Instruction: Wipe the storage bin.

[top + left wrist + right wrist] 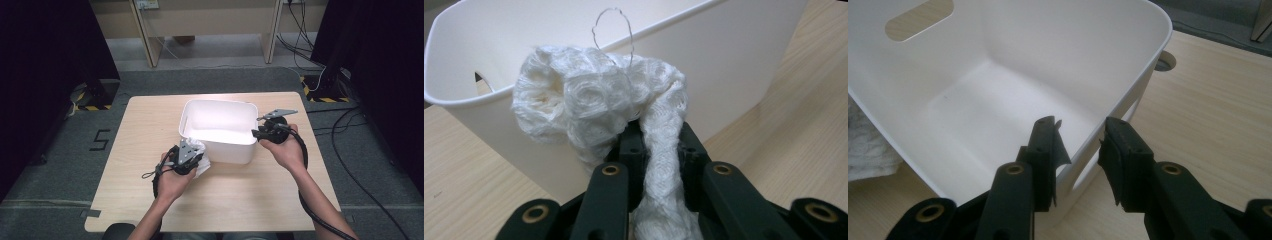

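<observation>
The left gripper [658, 137], clamped tight on a bunched white cloth [599, 100], holds it just outside the white bin's [220, 145] near wall (rim directly ahead), while the right gripper [1079, 145], jaws part-open, straddles the far-side rim without pinching it.

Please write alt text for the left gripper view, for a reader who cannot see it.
The left gripper is shut on a white knitted cloth, which bunches above its black fingers. Just behind stands a white plastic bin on a light wooden table.
</observation>
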`<state>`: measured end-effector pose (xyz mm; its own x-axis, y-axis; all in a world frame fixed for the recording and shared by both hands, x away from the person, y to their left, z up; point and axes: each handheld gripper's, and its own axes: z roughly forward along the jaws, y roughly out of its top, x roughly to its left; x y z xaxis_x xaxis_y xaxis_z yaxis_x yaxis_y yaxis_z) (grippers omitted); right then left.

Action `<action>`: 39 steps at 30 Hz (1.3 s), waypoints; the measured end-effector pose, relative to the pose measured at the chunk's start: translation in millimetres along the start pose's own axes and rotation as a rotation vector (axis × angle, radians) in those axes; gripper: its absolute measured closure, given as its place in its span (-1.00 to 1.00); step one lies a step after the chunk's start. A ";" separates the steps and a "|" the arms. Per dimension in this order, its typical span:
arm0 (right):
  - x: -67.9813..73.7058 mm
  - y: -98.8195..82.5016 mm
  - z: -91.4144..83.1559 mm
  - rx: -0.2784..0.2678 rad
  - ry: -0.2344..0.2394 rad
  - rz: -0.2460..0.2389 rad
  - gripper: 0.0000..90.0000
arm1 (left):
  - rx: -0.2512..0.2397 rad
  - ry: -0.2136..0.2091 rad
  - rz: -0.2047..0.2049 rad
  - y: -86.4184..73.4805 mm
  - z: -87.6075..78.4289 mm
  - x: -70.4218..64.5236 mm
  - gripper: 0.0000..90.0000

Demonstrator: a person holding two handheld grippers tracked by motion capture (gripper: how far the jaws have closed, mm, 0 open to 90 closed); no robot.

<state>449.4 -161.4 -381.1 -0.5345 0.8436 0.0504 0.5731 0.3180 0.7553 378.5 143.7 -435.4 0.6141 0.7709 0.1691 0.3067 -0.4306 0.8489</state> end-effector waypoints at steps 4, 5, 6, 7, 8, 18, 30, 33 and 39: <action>0.1 0.1 0.2 0.000 0.001 -0.005 0.49 | 0.004 0.002 0.006 1.1 1.1 0.2 0.74; 0.0 0.2 0.2 -0.001 0.002 -0.005 0.49 | 0.006 0.000 0.008 1.3 1.2 0.3 0.74; -0.1 0.2 0.2 -0.001 0.002 -0.005 0.49 | 0.006 0.001 0.007 1.5 1.4 -0.2 0.74; -0.1 0.2 0.2 -0.001 0.002 -0.003 0.49 | 0.005 0.002 0.009 1.8 1.7 -0.6 0.74; -0.1 0.2 0.3 -0.001 0.003 -0.004 0.49 | 0.006 0.003 0.015 2.1 1.9 -1.0 0.74; 0.0 0.5 0.4 -0.001 0.004 -0.004 0.49 | 0.014 -0.014 0.021 5.9 3.7 -6.0 0.74; 0.7 0.7 0.7 -0.001 0.005 -0.006 0.48 | 0.010 -0.011 0.028 5.2 6.9 -5.4 0.74; 0.9 0.7 0.7 -0.001 0.004 -0.006 0.48 | 0.008 -0.013 0.034 3.9 9.0 -6.8 0.74; 1.0 0.8 0.7 -0.001 0.004 -0.007 0.47 | 0.006 -0.026 0.047 1.1 13.9 -8.2 0.74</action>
<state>449.7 -160.0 -380.9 -0.5409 0.8397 0.0479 0.5690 0.3234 0.7561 383.8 130.4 -442.8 0.6471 0.7369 0.1958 0.2813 -0.4693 0.8370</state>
